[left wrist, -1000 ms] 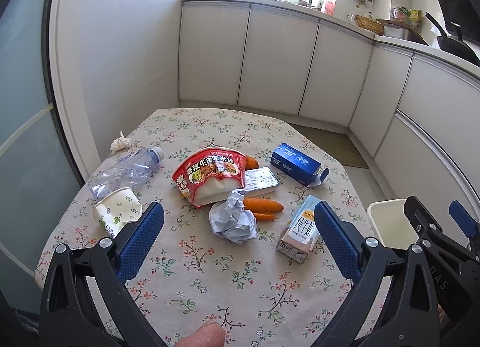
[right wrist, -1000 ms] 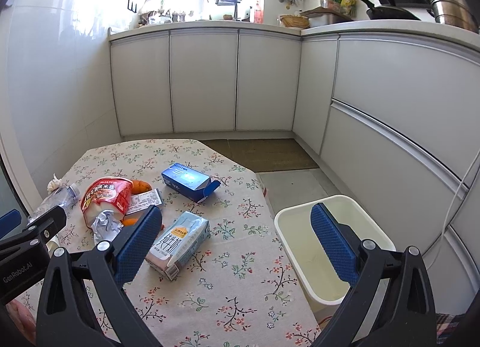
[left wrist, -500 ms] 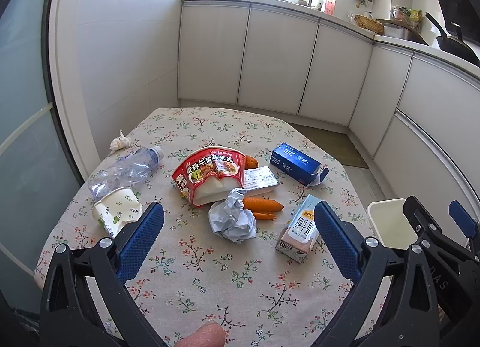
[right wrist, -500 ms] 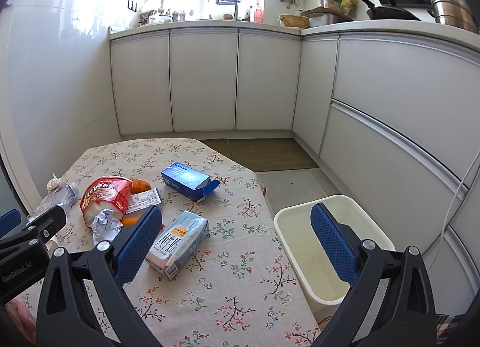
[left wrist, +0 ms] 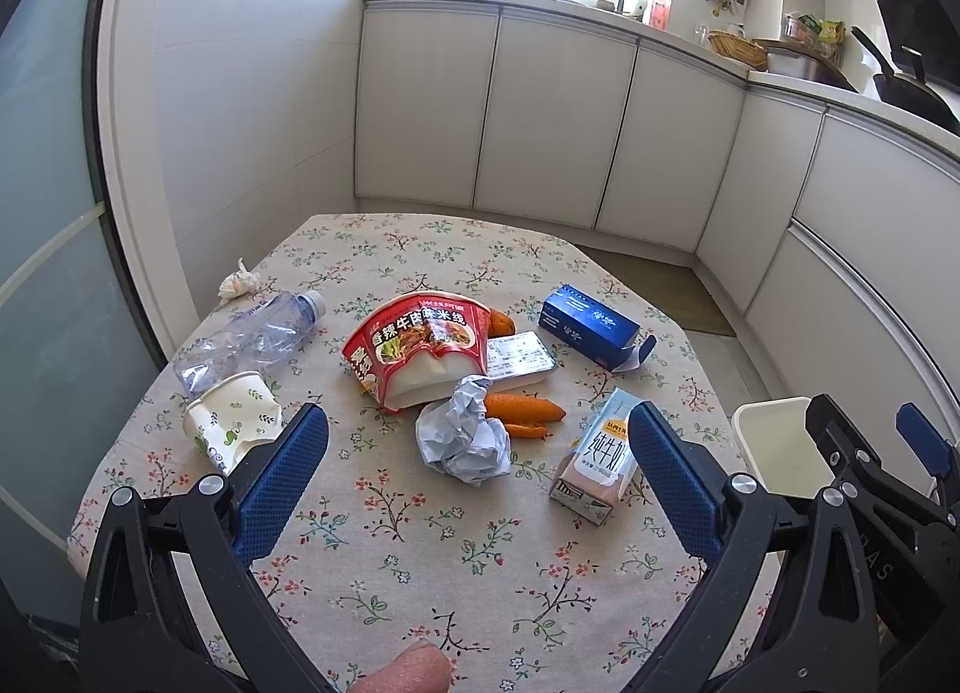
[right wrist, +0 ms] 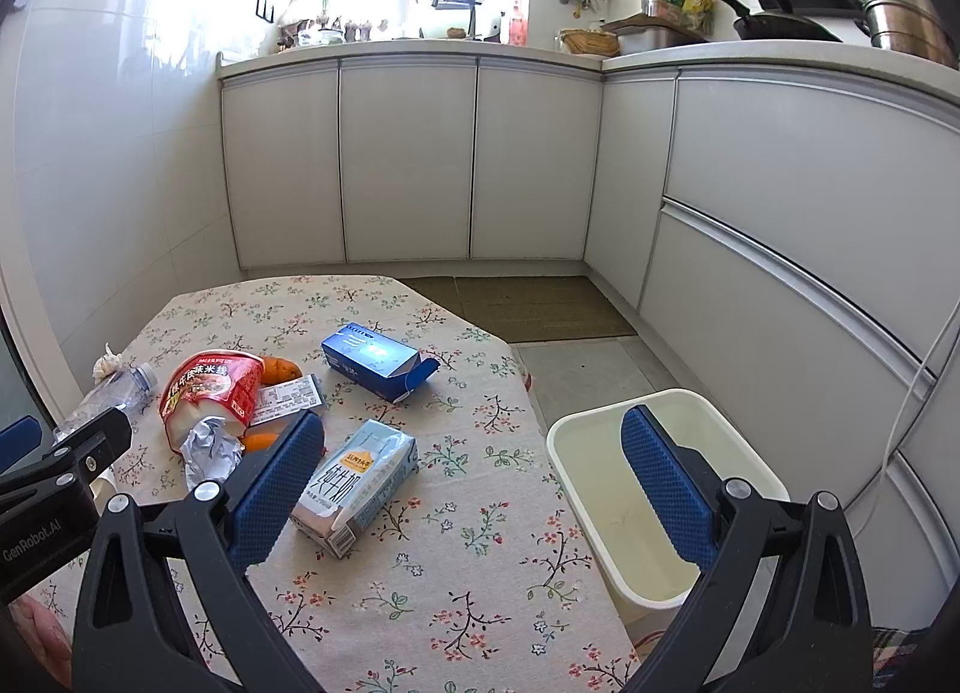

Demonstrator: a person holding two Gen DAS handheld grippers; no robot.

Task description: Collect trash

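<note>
Trash lies on the floral tablecloth (left wrist: 420, 561): a crumpled paper ball (left wrist: 465, 441), a red noodle bowl (left wrist: 420, 348), a milk carton (left wrist: 597, 462), a blue box (left wrist: 588, 324), a clear plastic bottle (left wrist: 246, 342), a paper cup (left wrist: 231, 429), a tissue wad (left wrist: 239, 285) and carrots (left wrist: 522, 411). My left gripper (left wrist: 477, 480) is open and empty above the near table. My right gripper (right wrist: 471, 480) is open and empty, over the table's right edge, with the milk carton (right wrist: 360, 483) near its left finger. A white bin (right wrist: 648, 489) stands on the floor right of the table.
White kitchen cabinets (right wrist: 408, 165) line the back and right walls. A brown mat (right wrist: 528, 303) lies on the floor beyond the table. A glass door (left wrist: 42, 273) is on the left. A paper slip (left wrist: 519, 354) lies by the noodle bowl.
</note>
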